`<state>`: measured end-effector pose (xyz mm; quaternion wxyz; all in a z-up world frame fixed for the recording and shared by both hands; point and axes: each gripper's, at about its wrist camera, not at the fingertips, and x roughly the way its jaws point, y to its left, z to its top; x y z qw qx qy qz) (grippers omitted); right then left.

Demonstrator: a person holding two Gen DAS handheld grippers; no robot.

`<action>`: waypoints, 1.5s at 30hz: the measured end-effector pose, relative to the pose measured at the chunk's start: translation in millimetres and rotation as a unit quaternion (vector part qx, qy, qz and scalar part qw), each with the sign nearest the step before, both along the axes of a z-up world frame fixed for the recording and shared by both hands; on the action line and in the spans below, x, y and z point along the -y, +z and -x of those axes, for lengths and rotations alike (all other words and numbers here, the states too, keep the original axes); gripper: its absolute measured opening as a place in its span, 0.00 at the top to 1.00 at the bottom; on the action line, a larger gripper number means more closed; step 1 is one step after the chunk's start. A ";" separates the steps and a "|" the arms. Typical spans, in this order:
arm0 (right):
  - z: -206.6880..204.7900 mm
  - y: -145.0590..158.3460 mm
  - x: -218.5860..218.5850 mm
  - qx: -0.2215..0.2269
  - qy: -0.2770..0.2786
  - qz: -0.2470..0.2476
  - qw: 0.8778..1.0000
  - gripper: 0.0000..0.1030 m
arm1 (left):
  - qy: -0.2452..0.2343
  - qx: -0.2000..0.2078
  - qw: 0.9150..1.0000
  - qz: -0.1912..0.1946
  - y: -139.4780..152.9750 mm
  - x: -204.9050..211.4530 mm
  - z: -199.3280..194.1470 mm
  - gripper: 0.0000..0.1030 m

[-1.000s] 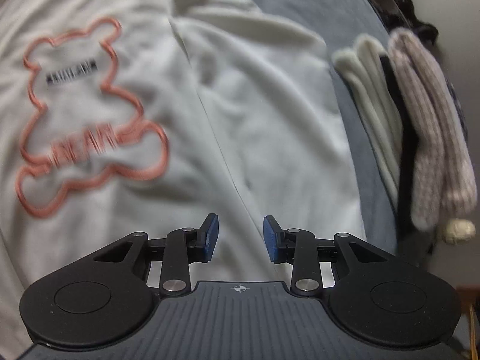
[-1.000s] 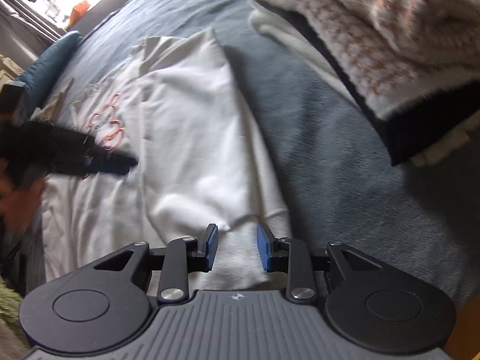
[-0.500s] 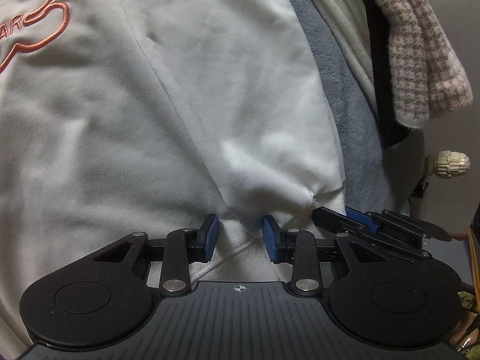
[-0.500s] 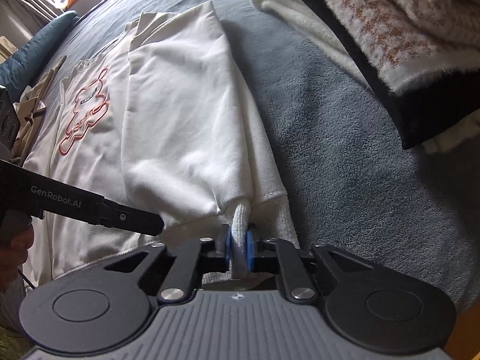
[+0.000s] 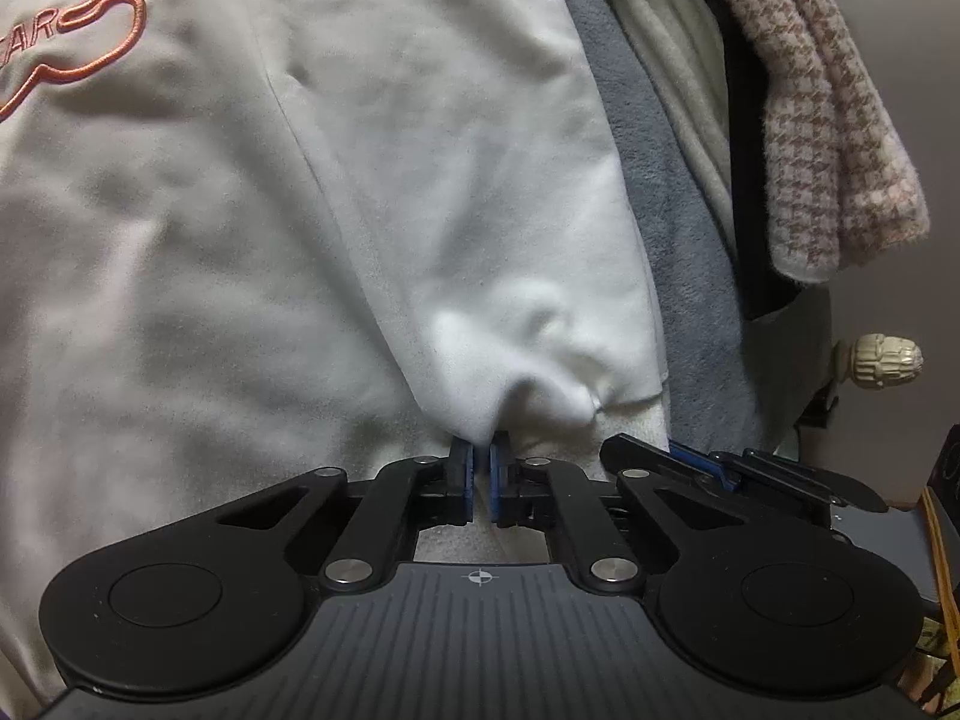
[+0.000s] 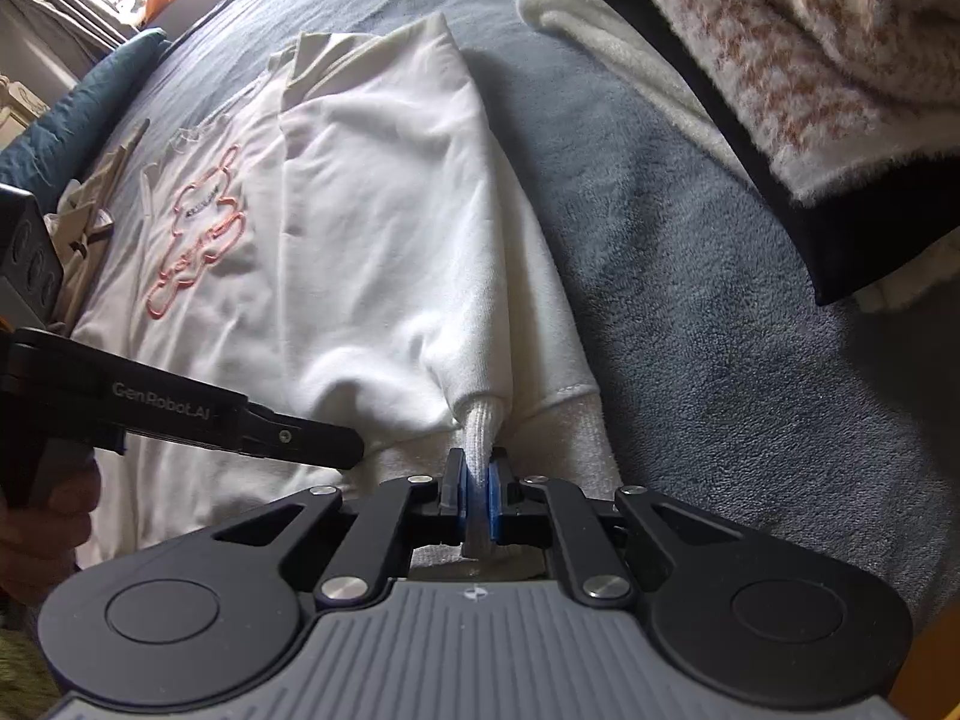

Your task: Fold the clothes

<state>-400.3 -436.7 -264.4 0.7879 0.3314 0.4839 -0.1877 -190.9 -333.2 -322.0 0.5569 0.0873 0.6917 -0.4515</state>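
Note:
A white sweatshirt (image 5: 270, 252) with an orange bear outline (image 6: 198, 228) lies spread on a blue-grey blanket (image 6: 720, 360). One sleeve is folded over its body. My left gripper (image 5: 480, 462) is at the sweatshirt's near end, its jaws closing tight on a pinch of white fabric. My right gripper (image 6: 478, 480) is shut on the sleeve's ribbed cuff (image 6: 480, 426), which sticks up between the blue pads. The two grippers sit side by side: the right gripper (image 5: 678, 456) shows in the left wrist view, and the left gripper (image 6: 351, 450) reaches in from the left in the right wrist view.
A stack of folded clothes (image 6: 780, 60), houndstooth over black and cream, lies to the right on the blanket. A teal pillow (image 6: 78, 114) sits far left. A hand (image 6: 42, 528) holds the left gripper. A cream knob (image 5: 882, 360) stands past the blanket's edge.
The left gripper moved down to the sweatshirt's near end beside the right one and shut on fabric. The right gripper shut on the cuff and has held it since.

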 end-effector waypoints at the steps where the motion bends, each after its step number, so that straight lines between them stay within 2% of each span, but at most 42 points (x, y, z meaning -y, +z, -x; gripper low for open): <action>1: -0.8 4.0 -0.8 0.002 0.004 0.000 1.000 0.93 | 0.000 -0.002 1.000 0.002 3.2 -1.7 0.5 0.98; 5: -4.9 6.4 -2.7 -0.006 0.022 -0.002 1.000 0.93 | 0.001 -0.009 1.000 0.000 10.6 -8.2 0.7 0.98; 11: -0.6 -4.3 3.6 -0.021 0.009 -0.020 1.000 0.93 | -0.009 -0.011 1.000 -0.002 11.7 -9.2 1.2 0.98; 20: -10.7 -13.3 -7.0 -0.066 0.060 0.041 0.995 0.91 | -0.035 0.009 0.999 -0.019 -5.7 0.2 15.9 0.98; 23: -12.2 -17.0 -10.0 -0.078 0.070 0.053 0.993 0.88 | -0.053 0.022 0.998 -0.017 -3.5 2.6 18.6 0.93; 24: -12.2 -14.8 -9.8 -0.079 0.071 0.054 0.993 0.86 | -0.057 0.022 0.998 -0.015 -0.8 2.4 17.8 0.88; 26: -10.4 -6.8 -8.9 -0.084 0.073 0.064 0.992 0.73 | -0.062 0.021 0.998 -0.011 6.4 -0.8 13.4 0.76; 28: -8.3 6.7 -8.3 -0.087 0.081 0.096 0.988 0.72 | -0.068 0.021 0.997 -0.005 14.4 -4.3 8.4 0.76; 30: -9.6 21.2 -6.0 -0.067 0.090 0.123 0.986 0.72 | -0.075 0.028 0.997 0.009 23.9 -6.2 0.9 0.76; 33: -21.3 34.3 -1.1 -0.020 0.100 0.138 0.985 0.72 | -0.066 0.050 0.996 0.029 35.1 -4.4 -16.3 0.76; 36: -41.7 26.0 -1.7 0.010 0.116 0.137 0.984 0.77 | -0.038 0.083 0.995 0.045 40.0 12.1 -39.1 0.76; 38: -51.4 9.6 -1.4 0.000 0.124 0.122 0.985 0.77 | -0.018 0.105 0.993 0.058 41.9 27.0 -59.6 0.76; 41: -61.3 -19.2 0.5 -0.042 0.135 0.086 0.986 0.78 | 0.004 0.143 0.986 0.081 43.0 52.6 -93.0 0.75; 45: -65.3 7.1 28.2 0.026 0.082 0.086 0.993 0.78 | 0.010 0.189 0.977 0.096 36.5 85.9 -129.2 0.74</action>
